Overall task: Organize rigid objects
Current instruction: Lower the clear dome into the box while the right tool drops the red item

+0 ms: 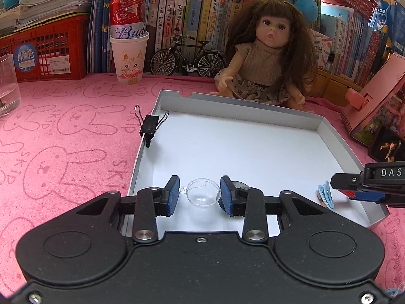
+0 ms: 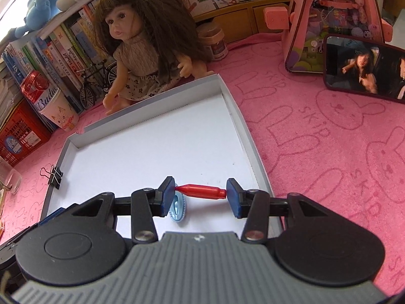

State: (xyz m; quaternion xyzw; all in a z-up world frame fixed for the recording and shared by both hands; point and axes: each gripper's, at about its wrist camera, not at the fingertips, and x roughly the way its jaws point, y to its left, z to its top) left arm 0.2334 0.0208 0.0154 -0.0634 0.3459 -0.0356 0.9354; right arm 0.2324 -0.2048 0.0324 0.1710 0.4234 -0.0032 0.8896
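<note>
Here the white tray point(image 1: 253, 152) lies on the pink rabbit-print cloth point(image 1: 63, 152), and everything else is placed from it. The left gripper point(image 1: 200, 193) hangs over the tray's near edge with its jaws apart; a clear plastic half-dome point(image 1: 202, 193) with a small loop sits on the tray floor between the blue pads point(image 1: 174, 195), and whether either pad touches it cannot be told. Over the tray's near right corner, the right gripper point(image 2: 200, 192) is closed on a red pen-like piece point(image 2: 201, 192), held crosswise, end to end between its pads. Just below that piece, on the tray floor, lies a light blue hair clip point(image 2: 178, 209), next to the right gripper's left pad. A black binder clip point(image 1: 149, 126) is clamped onto the tray's left wall. Behind the tray's far wall sits a doll point(image 1: 263, 58) with long brown hair, touching the rim or very near it. Well beyond the tray's far left corner, a paper cup point(image 1: 129, 55) holds a red can point(image 1: 127, 12)
</note>
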